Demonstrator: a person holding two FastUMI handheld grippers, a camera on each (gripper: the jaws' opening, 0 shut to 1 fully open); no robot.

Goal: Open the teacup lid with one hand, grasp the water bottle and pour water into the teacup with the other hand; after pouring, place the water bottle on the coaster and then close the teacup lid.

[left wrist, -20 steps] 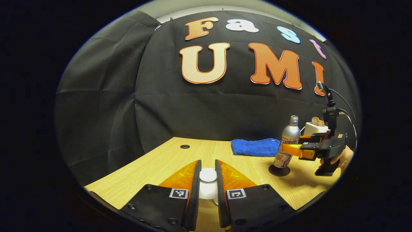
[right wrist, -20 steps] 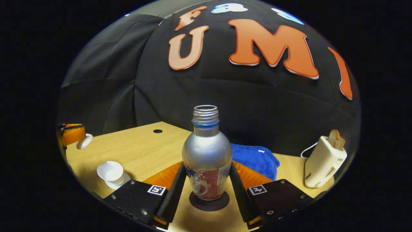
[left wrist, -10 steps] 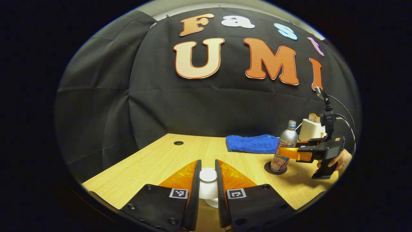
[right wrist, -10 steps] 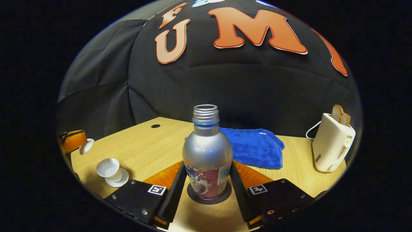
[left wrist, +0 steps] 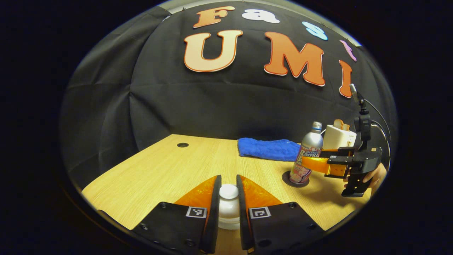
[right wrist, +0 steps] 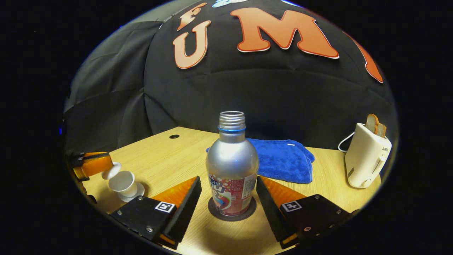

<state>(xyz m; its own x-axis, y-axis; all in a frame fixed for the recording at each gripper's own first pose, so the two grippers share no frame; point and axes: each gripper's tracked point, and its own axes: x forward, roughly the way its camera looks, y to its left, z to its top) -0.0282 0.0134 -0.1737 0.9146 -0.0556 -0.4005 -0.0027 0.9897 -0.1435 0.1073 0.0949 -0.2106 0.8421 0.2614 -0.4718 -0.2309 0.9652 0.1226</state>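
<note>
Now the right gripper point(right wrist: 228, 200) lets go: its fingers stand spread wide, clear of the bottle point(right wrist: 231, 170) on both sides, where half a second ago they pressed against the label. The bottle stands upright on the dark coaster point(right wrist: 231, 215), mouth uncapped, so the placing step looks done and the hand only has to back away without clipping it. From the left gripper view you can see the same thing from the side: the right gripper point(left wrist: 311, 163) and the hand point(left wrist: 374, 175) behind it sit level with the bottle point(left wrist: 306, 153), which stands on its coaster point(left wrist: 294, 180) near the blue towel point(left wrist: 268, 149) and the toaster point(left wrist: 339, 136). Meanwhile the left gripper point(left wrist: 228, 203) is closed on the lid point(left wrist: 228, 193) by its knob, and it has come lower over the last second. In the right gripper view the lid point(right wrist: 110, 170) hangs tilted just beside the cup point(right wrist: 122, 182) on its saucer point(right wrist: 136, 194), touching or nearly touching the rim; I can't tell which. So what's left, by my reading, is squaring the lid up and seating it. The cup is small and light, so an off-centre push could tip it.
</note>
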